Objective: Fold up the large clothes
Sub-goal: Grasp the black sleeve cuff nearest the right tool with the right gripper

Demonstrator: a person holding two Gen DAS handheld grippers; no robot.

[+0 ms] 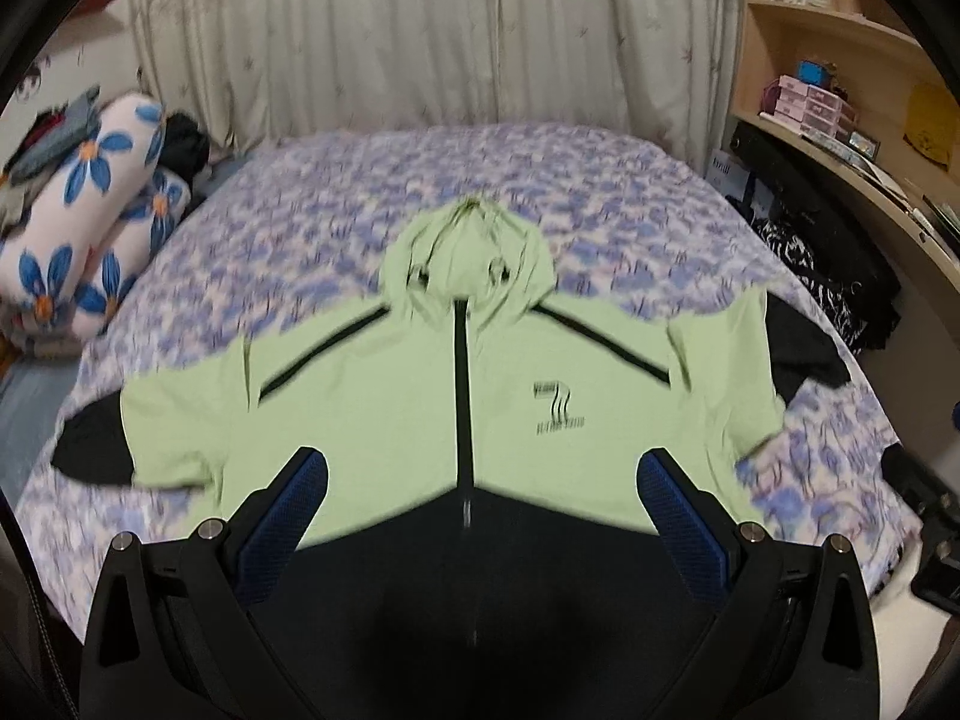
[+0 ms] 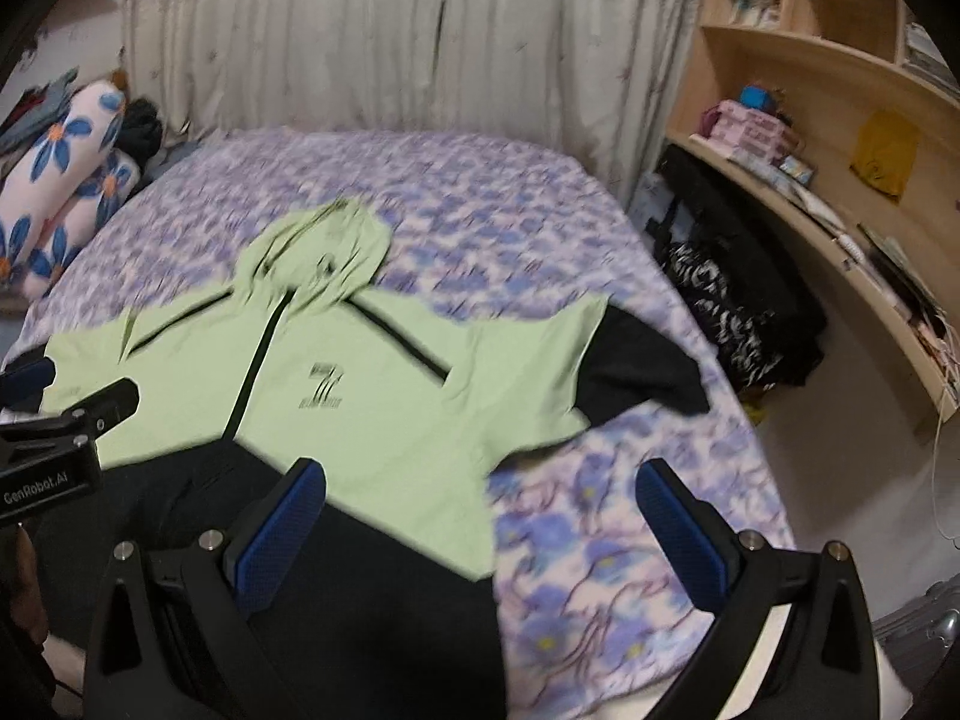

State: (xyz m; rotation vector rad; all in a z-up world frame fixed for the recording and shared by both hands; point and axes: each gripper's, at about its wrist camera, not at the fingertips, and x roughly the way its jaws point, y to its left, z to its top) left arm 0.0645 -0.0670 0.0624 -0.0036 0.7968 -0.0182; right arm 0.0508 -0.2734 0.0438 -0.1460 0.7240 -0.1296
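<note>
Lying face up and spread flat on the floral bedsheet [image 1: 600, 192], the light green and black hooded jacket [image 1: 372, 420] filled the centre of the left wrist frame, hood toward the curtain [image 1: 420, 30] at the top, both sleeves out to the sides. The left gripper [image 1: 480, 474] hovered at lower centre, fingers wide apart over the black hem; the right gripper [image 2: 480, 480] was likewise spread and empty, above the jacket's edge and bare sheet, with wooden shelves [image 2: 840, 60] at upper right
</note>
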